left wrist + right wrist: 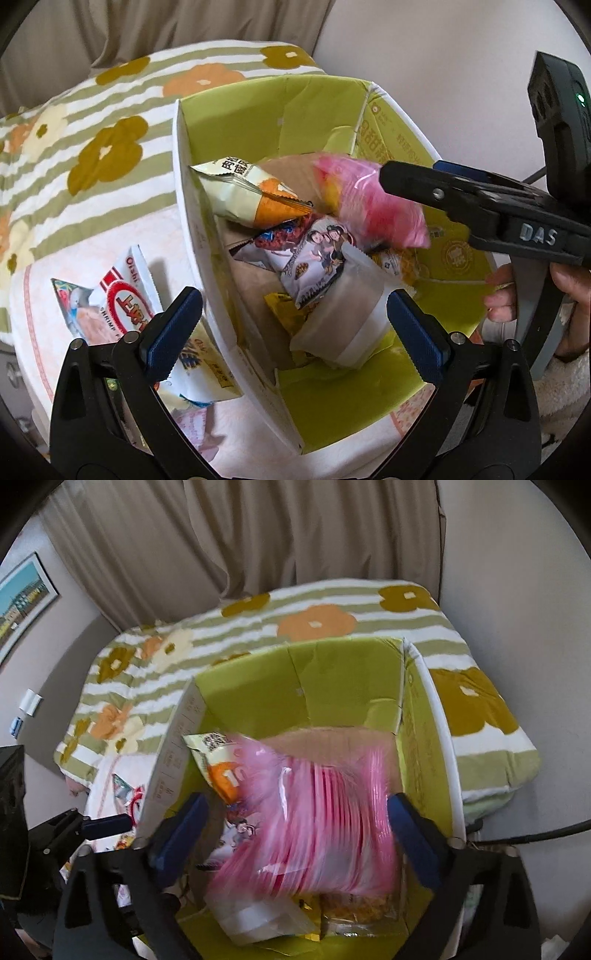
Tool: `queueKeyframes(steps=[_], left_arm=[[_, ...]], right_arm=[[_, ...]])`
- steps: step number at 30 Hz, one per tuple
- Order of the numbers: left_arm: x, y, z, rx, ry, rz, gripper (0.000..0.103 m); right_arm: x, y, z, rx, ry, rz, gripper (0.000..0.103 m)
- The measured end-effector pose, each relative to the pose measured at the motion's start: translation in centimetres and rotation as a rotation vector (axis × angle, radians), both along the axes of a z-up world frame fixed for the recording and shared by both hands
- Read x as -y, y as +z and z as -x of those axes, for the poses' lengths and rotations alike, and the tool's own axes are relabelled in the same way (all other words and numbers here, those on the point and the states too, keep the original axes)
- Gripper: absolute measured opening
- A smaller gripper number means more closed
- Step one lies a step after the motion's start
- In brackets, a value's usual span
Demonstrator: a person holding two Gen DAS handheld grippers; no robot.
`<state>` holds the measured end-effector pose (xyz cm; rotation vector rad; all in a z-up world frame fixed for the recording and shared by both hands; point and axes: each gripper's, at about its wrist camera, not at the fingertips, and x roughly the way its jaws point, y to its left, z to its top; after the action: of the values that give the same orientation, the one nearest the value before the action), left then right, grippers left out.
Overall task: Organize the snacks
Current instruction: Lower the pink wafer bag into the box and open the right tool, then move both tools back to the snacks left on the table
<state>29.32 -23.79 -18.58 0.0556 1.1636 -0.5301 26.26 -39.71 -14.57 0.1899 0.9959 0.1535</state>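
Observation:
A green cardboard box [325,96] stands open on the bed and holds several snack packets, among them a white-and-orange bag [247,192] and a cartoon-printed packet [317,258]. A pink snack bag [369,199] is blurred in the air over the box, just off the tip of my right gripper [410,181]. In the right wrist view the pink bag [317,827] lies between the wide-open fingers, apart from both pads, over the box [306,675]. My left gripper [295,325] is open and empty, straddling the box's near left wall.
Several snack packets, one a white-and-red shrimp chip bag [125,295], lie on the pale sheet left of the box. A flowered green-striped quilt [110,122] lies behind. A curtain and wall stand beyond. My left gripper [107,823] shows at the right wrist view's left edge.

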Motion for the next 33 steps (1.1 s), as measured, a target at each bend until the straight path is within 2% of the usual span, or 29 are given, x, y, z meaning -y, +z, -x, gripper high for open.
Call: queueKeyframes(steps=[6, 19, 26, 33], left_arm=[[0.0, 0.5, 0.9, 0.010, 0.006, -0.004, 0.100], [-1.2, 3.6, 4.7, 0.079, 0.080, 0.002, 0.100], [-4.2, 6.4, 7.7, 0.164, 0.193, -0.021, 0.100], [-9.8, 7.3, 11.8, 0.185, 0.369, -0.075, 0.100]], right_arm=[[0.7, -0.1, 2.0, -0.015, 0.007, -0.021, 0.100], [-0.5, 3.2, 5.9, 0.063, 0.090, -0.020, 0.100], [-2.5, 5.9, 7.1, 0.142, 0.183, -0.029, 0.100], [-7.0, 6.8, 7.9, 0.177, 0.349, -0.079, 0.100]])
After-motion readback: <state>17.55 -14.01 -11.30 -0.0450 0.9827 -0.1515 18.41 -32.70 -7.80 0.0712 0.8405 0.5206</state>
